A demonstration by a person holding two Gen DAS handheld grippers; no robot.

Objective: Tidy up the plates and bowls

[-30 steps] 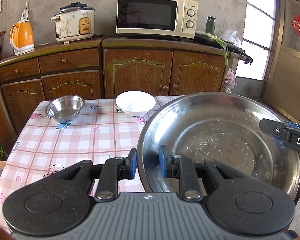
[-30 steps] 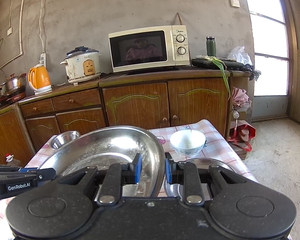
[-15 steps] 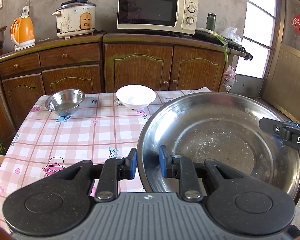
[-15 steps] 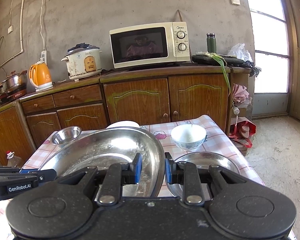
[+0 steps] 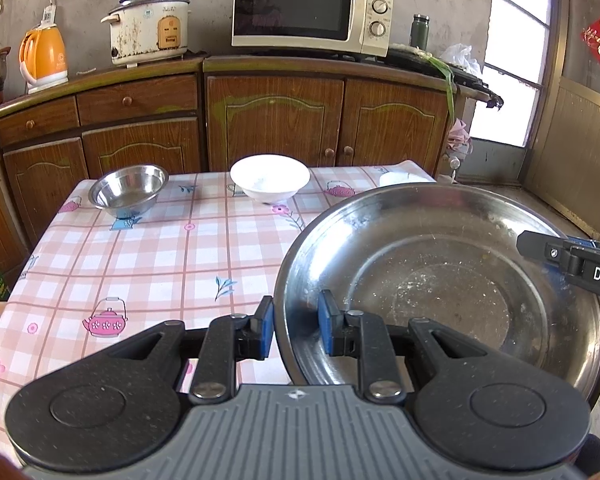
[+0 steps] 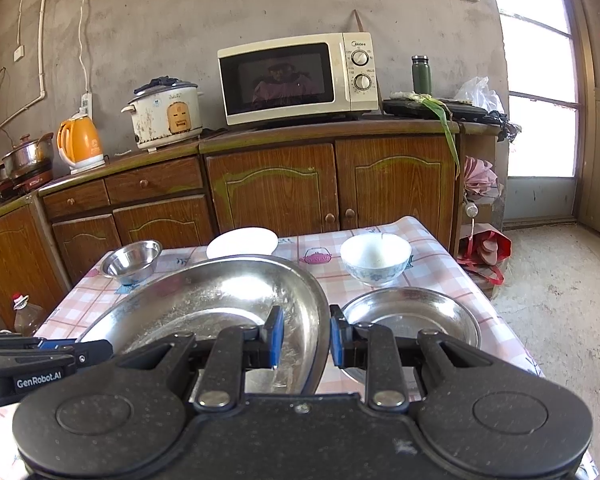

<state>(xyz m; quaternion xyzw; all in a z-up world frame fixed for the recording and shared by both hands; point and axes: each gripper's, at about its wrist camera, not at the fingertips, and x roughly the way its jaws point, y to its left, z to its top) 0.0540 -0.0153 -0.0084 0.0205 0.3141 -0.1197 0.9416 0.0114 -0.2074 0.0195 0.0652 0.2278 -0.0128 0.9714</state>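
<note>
Both grippers hold one large steel plate (image 5: 440,280), lifted above the table. My left gripper (image 5: 296,326) is shut on its left rim; my right gripper (image 6: 305,338) is shut on its right rim (image 6: 220,304). A smaller steel plate (image 6: 412,316) lies on the table under the right gripper's right side. A blue-patterned white bowl (image 6: 375,258) stands behind it. A white bowl (image 5: 270,178) (image 6: 242,242) and a small steel bowl (image 5: 129,189) (image 6: 132,260) stand at the table's far edge.
The table has a pink checked cloth (image 5: 140,264). Wooden cabinets (image 5: 276,120) behind it carry a microwave (image 5: 310,8), a rice cooker (image 5: 150,26) and an orange kettle (image 5: 44,56). An oil bottle (image 6: 26,314) stands on the floor at the left.
Both grippers have risen with the large plate, and the view has tipped down, so more of the table and the smaller plate show.
</note>
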